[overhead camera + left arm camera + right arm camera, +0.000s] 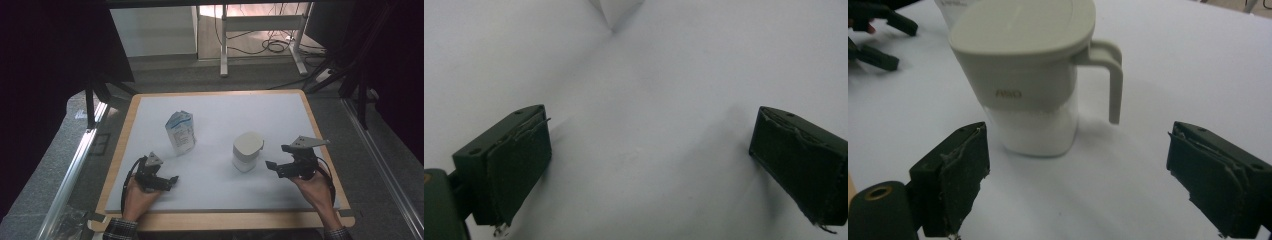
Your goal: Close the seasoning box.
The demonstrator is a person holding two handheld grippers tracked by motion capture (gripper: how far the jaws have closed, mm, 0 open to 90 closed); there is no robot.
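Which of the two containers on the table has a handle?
The lidded jug, in front of the right hand-held gripper. Its handle sticks out on one side; the carton has none.

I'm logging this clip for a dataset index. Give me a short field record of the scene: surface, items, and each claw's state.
surface: white table top with a wooden edge
item 1: white lidded jug, handle on its side, white contents in the lower part
item 2: printed pouch, upright, beyond the left claw
left claw: open, holding nothing, low over bare table
right claw: open, facing the jug, not touching it
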